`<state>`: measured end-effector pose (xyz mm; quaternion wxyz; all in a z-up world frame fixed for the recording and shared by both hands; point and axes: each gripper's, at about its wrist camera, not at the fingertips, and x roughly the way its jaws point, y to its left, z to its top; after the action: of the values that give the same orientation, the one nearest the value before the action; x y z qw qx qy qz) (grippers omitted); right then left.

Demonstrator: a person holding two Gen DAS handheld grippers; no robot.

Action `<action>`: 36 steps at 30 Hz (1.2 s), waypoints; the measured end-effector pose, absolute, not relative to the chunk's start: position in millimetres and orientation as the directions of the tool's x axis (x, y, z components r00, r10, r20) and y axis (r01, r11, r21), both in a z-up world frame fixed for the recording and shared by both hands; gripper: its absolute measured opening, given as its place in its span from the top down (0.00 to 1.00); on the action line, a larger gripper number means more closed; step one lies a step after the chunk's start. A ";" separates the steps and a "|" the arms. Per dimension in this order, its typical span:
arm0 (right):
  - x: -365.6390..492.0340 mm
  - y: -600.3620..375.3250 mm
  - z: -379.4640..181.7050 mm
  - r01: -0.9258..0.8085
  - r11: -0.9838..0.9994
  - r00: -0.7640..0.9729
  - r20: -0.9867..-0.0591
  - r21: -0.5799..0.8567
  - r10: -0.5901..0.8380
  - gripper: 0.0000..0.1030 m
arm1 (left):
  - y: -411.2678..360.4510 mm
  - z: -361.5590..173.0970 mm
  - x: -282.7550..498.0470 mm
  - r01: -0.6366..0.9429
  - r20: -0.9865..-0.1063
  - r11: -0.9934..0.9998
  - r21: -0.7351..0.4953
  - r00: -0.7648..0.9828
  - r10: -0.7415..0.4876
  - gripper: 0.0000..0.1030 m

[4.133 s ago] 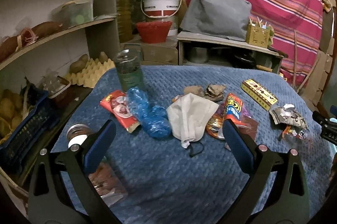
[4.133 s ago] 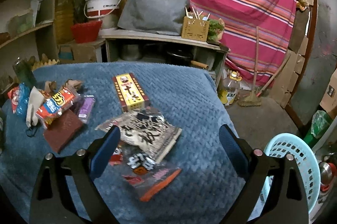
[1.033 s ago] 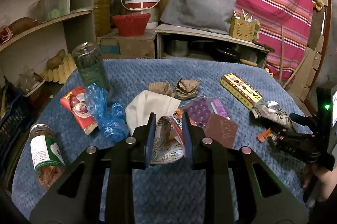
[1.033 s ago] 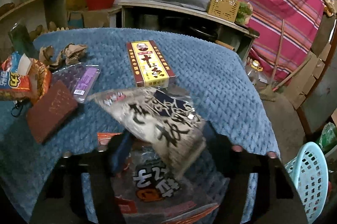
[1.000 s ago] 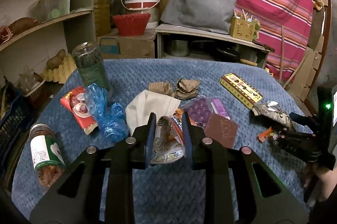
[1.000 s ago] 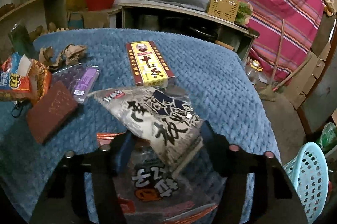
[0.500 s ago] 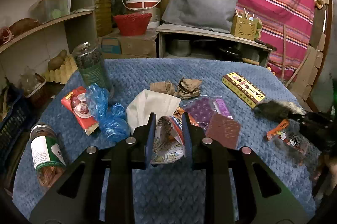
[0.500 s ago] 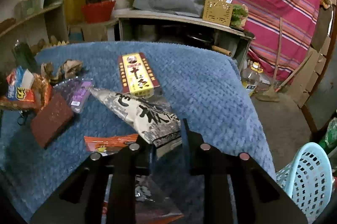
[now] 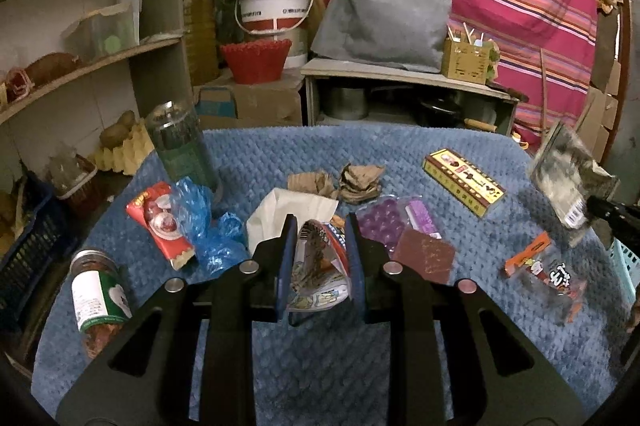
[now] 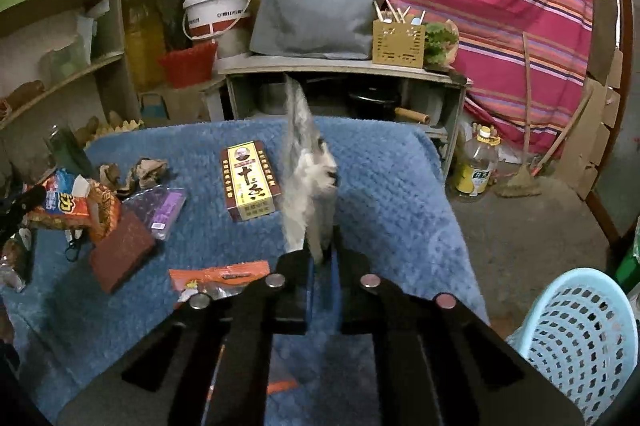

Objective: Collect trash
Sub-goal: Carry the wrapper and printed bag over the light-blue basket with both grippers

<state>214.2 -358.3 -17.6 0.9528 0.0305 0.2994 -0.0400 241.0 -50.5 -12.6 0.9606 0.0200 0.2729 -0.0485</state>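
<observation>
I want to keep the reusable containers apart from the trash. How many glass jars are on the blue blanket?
2. A tall dark jar stands at the blanket's far left edge; a green-labelled jar lies at its near left edge. Others could be hidden outside these views.

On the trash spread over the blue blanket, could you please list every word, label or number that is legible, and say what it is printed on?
"十" heads the large black characters on the yellow box; the rest is unclear.
"力" in yellow on the orange snack bag in the left gripper.
Bucket band text: too small.
Jar label: too small.
Grey wrapper in the right gripper: blurred.
</observation>
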 end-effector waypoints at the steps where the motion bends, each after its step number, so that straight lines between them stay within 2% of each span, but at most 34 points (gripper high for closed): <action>1: 211.4 -360.9 -16.8 0.092 0.995 0.819 -0.571 0.035 -0.055 0.93 | -52.3 -11.2 239.6 0.106 -0.522 0.994 0.016 0.849 -0.082 0.78; 19: 158.9 -417.2 0.0 0.138 0.989 0.834 -0.545 0.058 -0.084 0.94 | -102.7 20.0 215.9 0.179 -0.499 0.984 -0.007 0.852 -0.158 0.78; 28: 109.8 -475.1 8.6 0.230 0.972 0.822 -0.545 0.048 -0.167 0.94 | -200.2 36.3 185.9 0.323 -0.468 0.946 0.000 0.836 -0.286 0.78; 36: 64.6 -541.2 -2.0 0.363 0.931 0.773 -0.568 0.029 -0.283 0.94 | -291.3 26.4 155.7 0.460 -0.484 0.887 -0.024 0.771 -0.413 0.78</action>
<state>64.6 -541.2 -2.0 0.9390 0.0684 0.2899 -0.1721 155.7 -291.3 26.4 0.9398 0.0478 0.2459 -0.2324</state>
